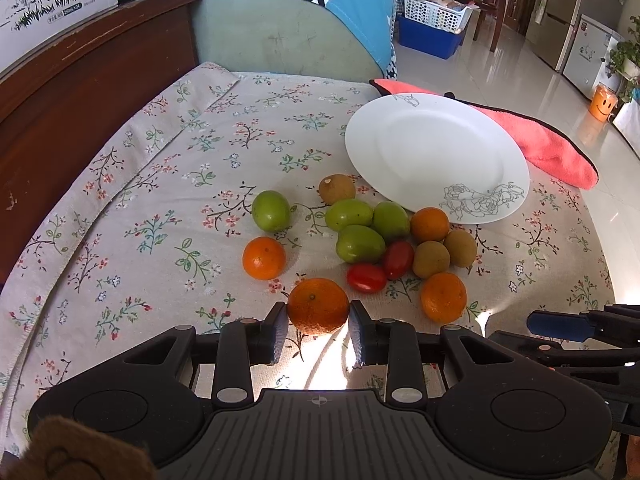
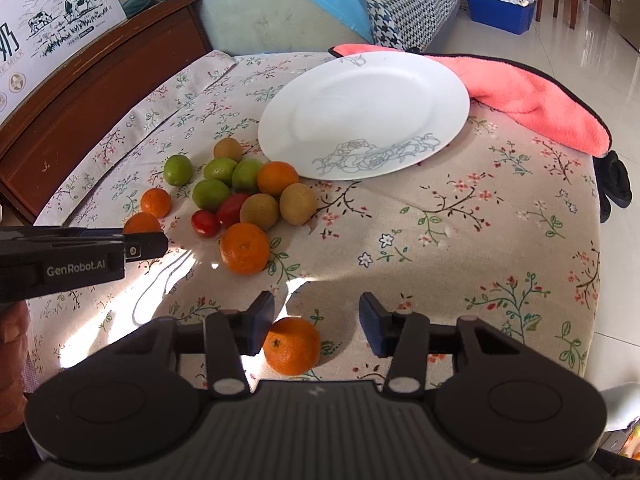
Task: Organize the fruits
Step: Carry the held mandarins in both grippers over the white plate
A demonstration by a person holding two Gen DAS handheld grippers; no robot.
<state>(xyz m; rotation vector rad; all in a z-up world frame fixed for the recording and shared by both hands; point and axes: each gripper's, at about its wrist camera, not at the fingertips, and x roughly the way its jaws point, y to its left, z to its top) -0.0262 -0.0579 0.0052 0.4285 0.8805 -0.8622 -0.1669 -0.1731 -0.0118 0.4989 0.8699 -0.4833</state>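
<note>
A pile of fruit lies on the floral tablecloth (image 1: 160, 184): oranges, green fruits (image 1: 359, 243), brown fruits (image 1: 430, 259) and two red tomatoes (image 1: 366, 277). An empty white plate (image 1: 436, 156) sits behind them; it also shows in the right wrist view (image 2: 364, 116). My left gripper (image 1: 318, 331) has its pads on both sides of an orange (image 1: 318, 305) on the cloth. My right gripper (image 2: 316, 326) is open above the cloth, with another orange (image 2: 292, 345) lying under its left finger. The left gripper (image 2: 140, 246) shows at the left of the right wrist view.
A pink towel (image 1: 548, 140) lies behind the plate at the table's right edge. A wooden headboard (image 1: 80, 92) runs along the left. A green and blue cushioned seat (image 1: 288, 36) stands behind the table. The tiled floor (image 1: 520, 76) lies to the right.
</note>
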